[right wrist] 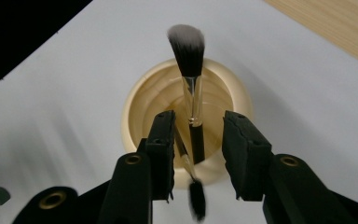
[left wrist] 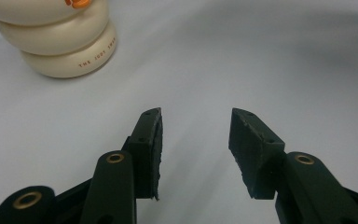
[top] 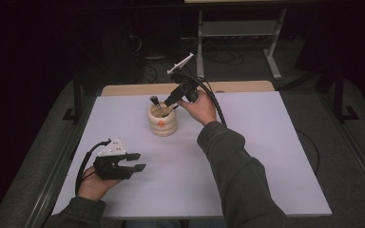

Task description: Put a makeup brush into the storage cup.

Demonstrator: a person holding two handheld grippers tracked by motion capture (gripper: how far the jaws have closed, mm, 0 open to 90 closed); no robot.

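A cream ribbed cup (top: pixel 163 121) stands on the white mat, left of the far middle. A makeup brush (top: pixel 154 100) with a dark, grey-tipped head (right wrist: pixel 186 46) stands in the cup (right wrist: pixel 135 107), leaning on its rim. A second, smaller brush (right wrist: pixel 196 200) leans over the near rim. My right gripper (top: pixel 171 105) hangs over the cup, pointing down into it. Its jaws (right wrist: pixel 199 116) stand apart on either side of the taller brush's handle, and the pads do not touch it. My left gripper (top: pixel 141 161) rests low at the near left, open and empty (left wrist: pixel 196 114), with the cup (left wrist: pixel 60 42) farther off.
The white mat (top: pixel 266 156) covers most of the table, and a strip of bare wood (top: pixel 123 89) shows along the far edge. A table frame (top: pixel 237 28) and cables stand on the dark floor beyond.
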